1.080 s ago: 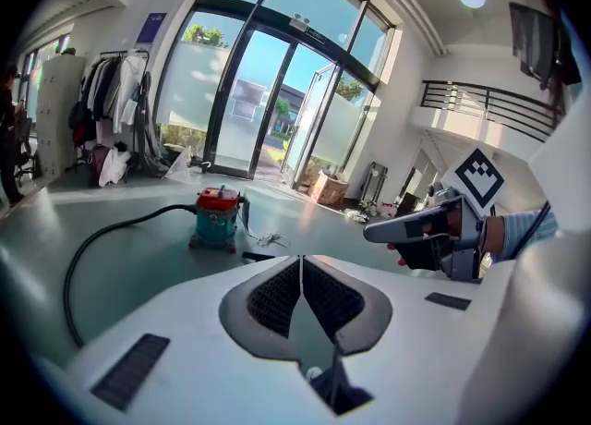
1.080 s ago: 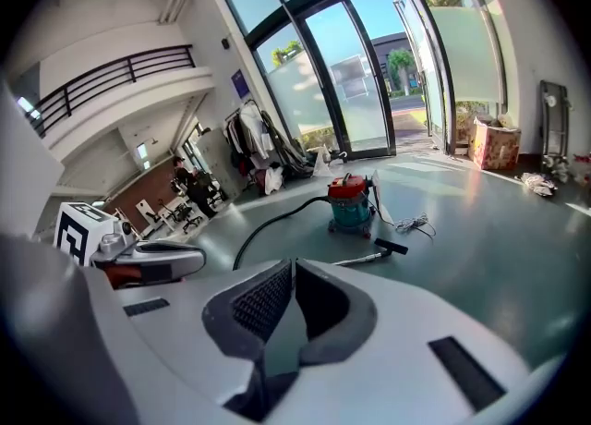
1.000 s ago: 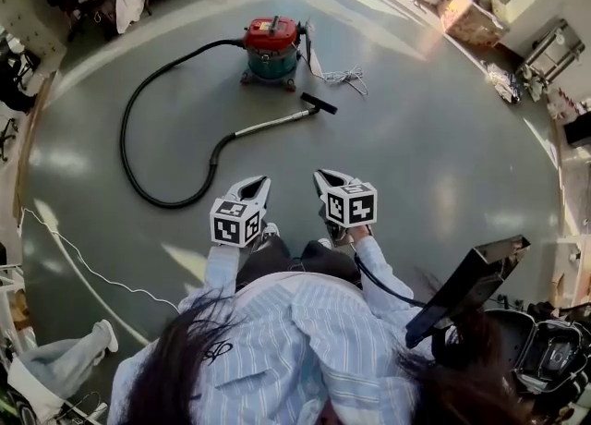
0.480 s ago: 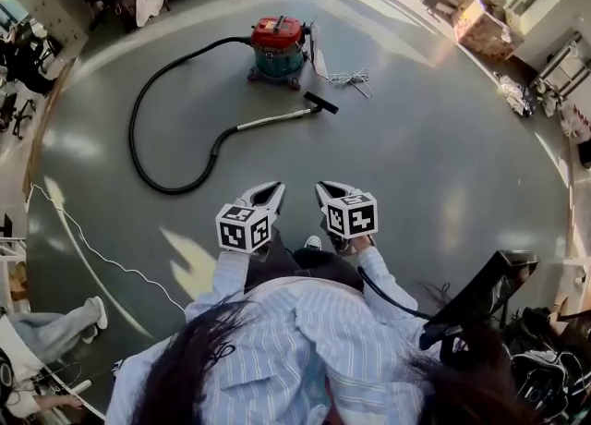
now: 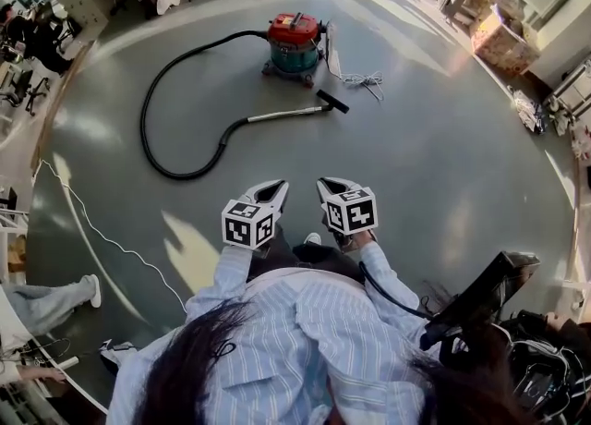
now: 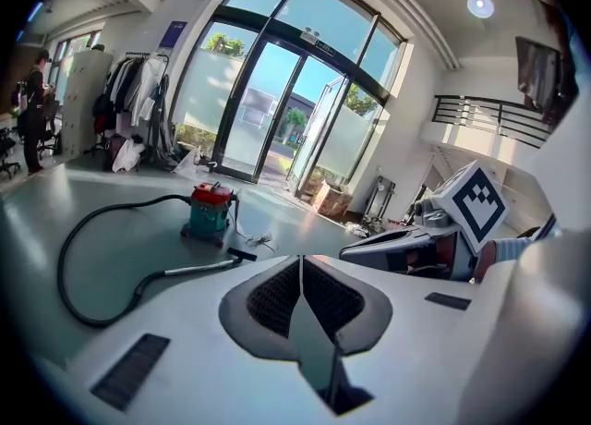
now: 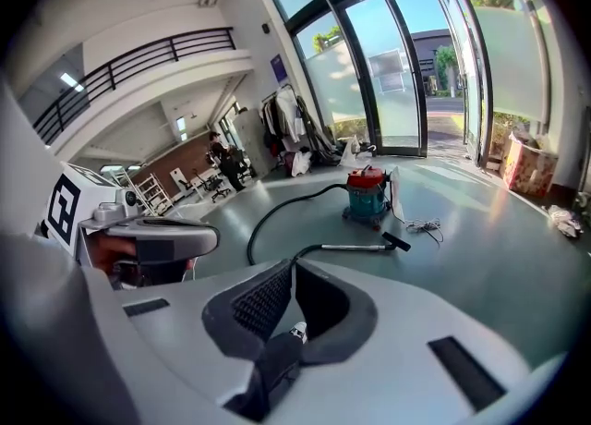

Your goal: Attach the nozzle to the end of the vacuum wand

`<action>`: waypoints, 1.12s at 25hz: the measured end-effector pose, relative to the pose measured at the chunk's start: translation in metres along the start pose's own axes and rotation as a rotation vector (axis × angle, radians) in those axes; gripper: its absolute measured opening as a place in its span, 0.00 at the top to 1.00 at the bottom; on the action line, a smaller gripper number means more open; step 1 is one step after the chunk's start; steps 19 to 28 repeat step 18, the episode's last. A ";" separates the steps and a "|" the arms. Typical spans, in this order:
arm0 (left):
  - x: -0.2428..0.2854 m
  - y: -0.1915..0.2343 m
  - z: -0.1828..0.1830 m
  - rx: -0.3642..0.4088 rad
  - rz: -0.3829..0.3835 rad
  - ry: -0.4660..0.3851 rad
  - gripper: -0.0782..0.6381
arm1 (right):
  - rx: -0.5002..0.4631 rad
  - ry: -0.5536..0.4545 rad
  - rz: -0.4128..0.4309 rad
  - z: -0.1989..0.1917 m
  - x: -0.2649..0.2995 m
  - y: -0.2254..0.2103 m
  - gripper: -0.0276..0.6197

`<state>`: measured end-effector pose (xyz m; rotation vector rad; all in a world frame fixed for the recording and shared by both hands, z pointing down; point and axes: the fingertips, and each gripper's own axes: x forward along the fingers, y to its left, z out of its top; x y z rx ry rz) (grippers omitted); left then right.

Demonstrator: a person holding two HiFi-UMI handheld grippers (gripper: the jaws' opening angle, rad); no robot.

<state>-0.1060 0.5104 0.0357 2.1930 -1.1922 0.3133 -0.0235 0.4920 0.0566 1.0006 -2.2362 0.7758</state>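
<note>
The flat black floor nozzle (image 5: pixel 332 101) is lying on the glossy grey-green floor (image 5: pixel 443 164) at the far side of the scene. It is sitting at the right end of the silver metal vacuum wand (image 5: pixel 282 115); whether it is locked on cannot be told. The wand is lying level on the floor. Its left end is running into the black flexible hose (image 5: pixel 142 129), which is looping left and then far to the canister vacuum with a red lid and teal body (image 5: pixel 295 42). The canister is standing upright just beyond the nozzle. A loose white cord (image 5: pixel 367 81) is lying on the floor to the right of the canister.

Well apart from these, at the near side, the left gripper (image 5: pixel 277 187) and the right gripper (image 5: pixel 325 183) are hanging side by side above the floor, both pointing toward the wand. The jaws of the left gripper are resting together with nothing between them. The jaws of the right gripper are likewise pressed together and gripping nothing. A person in a blue-and-white striped shirt (image 5: pixel 305 331) is holding both.
</note>
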 end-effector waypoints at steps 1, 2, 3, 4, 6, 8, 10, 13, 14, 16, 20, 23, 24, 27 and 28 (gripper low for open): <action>0.000 0.000 -0.001 0.002 0.003 0.001 0.87 | -0.001 0.003 0.004 -0.002 0.001 0.001 0.93; 0.000 0.000 -0.003 0.004 0.005 0.001 0.87 | -0.004 0.008 0.008 -0.004 0.002 0.001 0.93; 0.000 0.001 -0.004 0.004 0.007 0.000 0.87 | -0.007 0.012 0.012 -0.006 0.003 0.002 0.93; 0.000 0.001 -0.005 0.004 0.009 0.000 0.87 | -0.010 0.017 0.017 -0.008 0.004 0.004 0.93; -0.001 0.001 -0.006 0.002 0.008 0.001 0.87 | -0.015 0.023 0.021 -0.009 0.004 0.006 0.93; -0.001 0.000 -0.007 0.001 0.006 0.006 0.87 | -0.017 0.027 0.023 -0.009 0.004 0.006 0.93; 0.000 0.000 -0.009 0.002 0.003 0.012 0.87 | -0.018 0.027 0.023 -0.008 0.003 0.006 0.93; 0.001 0.000 -0.013 0.005 0.002 0.019 0.87 | -0.016 0.026 0.020 -0.010 0.004 0.005 0.93; 0.001 0.000 -0.014 0.006 0.002 0.021 0.87 | -0.015 0.027 0.019 -0.011 0.004 0.004 0.93; 0.002 0.000 -0.015 0.007 0.003 0.023 0.87 | -0.013 0.030 0.017 -0.013 0.004 0.002 0.93; 0.003 -0.001 -0.015 0.008 0.005 0.024 0.87 | -0.011 0.034 0.016 -0.016 0.003 0.000 0.93; 0.003 -0.001 -0.015 0.008 0.005 0.024 0.87 | -0.011 0.034 0.016 -0.016 0.003 0.000 0.93; 0.003 -0.001 -0.015 0.008 0.005 0.024 0.87 | -0.011 0.034 0.016 -0.016 0.003 0.000 0.93; 0.003 -0.001 -0.015 0.008 0.005 0.024 0.87 | -0.011 0.034 0.016 -0.016 0.003 0.000 0.93; 0.003 -0.001 -0.015 0.008 0.005 0.024 0.87 | -0.011 0.034 0.016 -0.016 0.003 0.000 0.93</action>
